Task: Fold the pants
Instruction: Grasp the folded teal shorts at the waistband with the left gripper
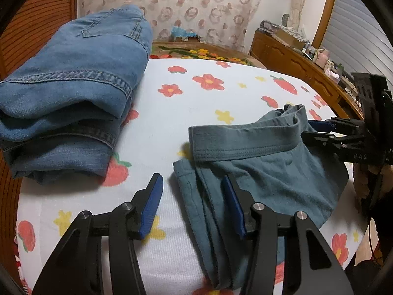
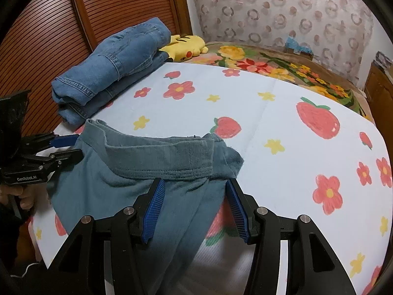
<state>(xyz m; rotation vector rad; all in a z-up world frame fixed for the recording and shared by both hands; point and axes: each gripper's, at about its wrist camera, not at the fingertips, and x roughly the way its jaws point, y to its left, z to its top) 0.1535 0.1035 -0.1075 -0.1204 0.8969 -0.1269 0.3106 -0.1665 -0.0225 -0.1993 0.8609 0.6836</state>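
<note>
Teal-grey pants lie crumpled on the flowered sheet, waistband turned up. My left gripper is open, low over the pants' left edge; its right finger lies over the cloth, its left finger over bare sheet. My right gripper is open, its jaws either side of the cloth just below the waistband. In the left wrist view the right gripper shows at the waistband's far right end. In the right wrist view the left gripper shows at the pants' left edge.
Folded blue jeans lie at the sheet's far left, also in the right wrist view. A yellow plush toy lies behind them. A wooden slatted headboard stands left. A wooden dresser with clutter stands right.
</note>
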